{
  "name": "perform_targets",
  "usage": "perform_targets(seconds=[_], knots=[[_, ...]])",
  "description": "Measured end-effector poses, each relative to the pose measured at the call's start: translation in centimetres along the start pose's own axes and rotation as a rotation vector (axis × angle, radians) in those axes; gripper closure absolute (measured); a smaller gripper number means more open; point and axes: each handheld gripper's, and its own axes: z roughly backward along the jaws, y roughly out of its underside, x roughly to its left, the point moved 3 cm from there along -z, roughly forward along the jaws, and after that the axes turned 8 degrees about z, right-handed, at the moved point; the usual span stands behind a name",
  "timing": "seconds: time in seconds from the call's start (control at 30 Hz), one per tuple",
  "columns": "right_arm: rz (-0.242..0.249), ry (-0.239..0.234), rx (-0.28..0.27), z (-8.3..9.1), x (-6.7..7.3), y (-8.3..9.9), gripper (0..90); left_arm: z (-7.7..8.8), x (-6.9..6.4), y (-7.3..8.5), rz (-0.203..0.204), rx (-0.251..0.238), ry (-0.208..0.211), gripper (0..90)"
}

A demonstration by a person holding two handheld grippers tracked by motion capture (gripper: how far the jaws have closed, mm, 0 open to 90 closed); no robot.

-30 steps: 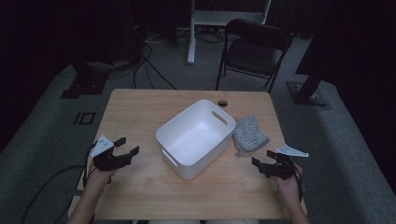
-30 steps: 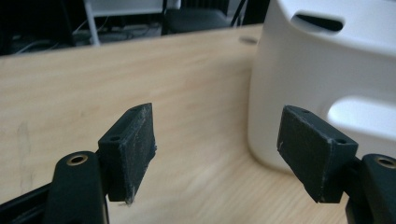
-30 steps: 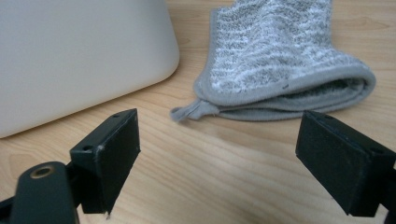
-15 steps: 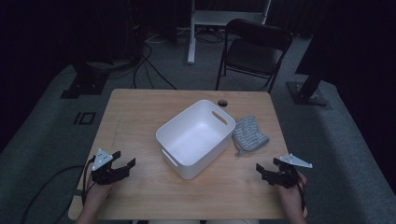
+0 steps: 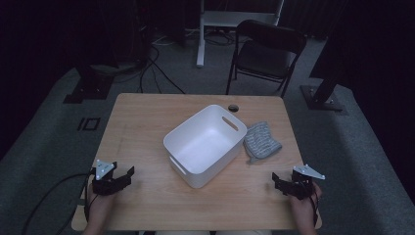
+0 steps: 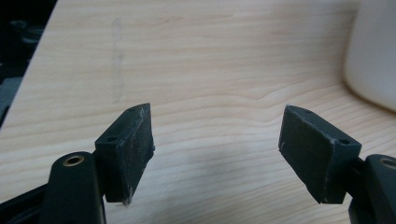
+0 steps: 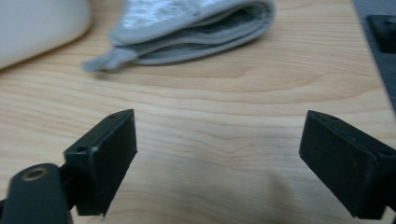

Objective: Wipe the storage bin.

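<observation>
A white plastic bin [image 5: 208, 143] with handle slots stands empty in the middle of the wooden table [image 5: 147, 117]. Its rounded corner [image 6: 373, 56] shows in the left gripper view, and its edge [image 7: 37, 23] in the right gripper view. A grey folded cloth [image 5: 262, 142] lies just right of the bin, and I see the cloth [image 7: 196, 28] ahead of my right gripper. My left gripper [image 5: 128, 175] sits low at the table's near left, open and holding nothing [image 6: 217, 144]. My right gripper [image 5: 277, 181] rests at the near right, open over bare wood [image 7: 219, 158].
A dark round hole [image 5: 233, 107] sits near the table's far edge. Behind the table stand a black folding chair [image 5: 266, 54] and a white stand [image 5: 205, 29]. Cables [image 5: 156, 63] run across the grey floor at the left.
Both hands have drawn back toward the near edge and sunk lower to the table. Both grippers stay open and nothing was picked up.
</observation>
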Motion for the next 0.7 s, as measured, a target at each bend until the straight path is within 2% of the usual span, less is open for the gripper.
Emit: perform_targets(seconds=[0.13, 0.23, 0.3, 0.33, 0.4, 0.5, 0.63, 0.7], knots=[[0.001, 0.025, 0.003, -0.1, 0.2, 0.0, 10.8, -0.2, 0.6, 0.3, 0.024, 0.023, -0.035, 26.3], [-0.005, 0.051, 0.038, -0.6, 0.2, 0.1, 10.9, -0.5, 0.9, 0.6, 0.031, 0.051, -0.06, 26.5], [-0.023, 0.057, 0.059, -1.0, 0.1, 0.3, 11.0, -0.8, 1.0, 0.9, 0.018, 0.071, -0.072, 26.7], [-0.032, 0.066, 0.064, -1.1, 0.1, 0.3, 11.2, -0.8, 1.1, 1.0, 0.025, 0.08, -0.076, 26.8], [-0.029, 0.064, 0.079, -1.4, 0.3, 0.3, 11.1, -0.8, 1.2, 1.0, 0.035, 0.072, -0.079, 26.8], [0.003, 0.069, 0.113, -1.8, 0.7, 0.4, 11.1, -1.1, 1.2, 1.0, 0.032, 0.1, -0.1, 26.8], [0.002, 0.091, 0.122, -1.9, 0.7, 0.4, 11.1, -1.4, 1.1, 1.0, 0.016, 0.134, -0.128, 26.8], [0.001, 0.093, 0.122, -1.9, 0.7, 0.4, 11.1, -1.7, 1.1, 1.0, 0.009, 0.167, -0.137, 26.8]])
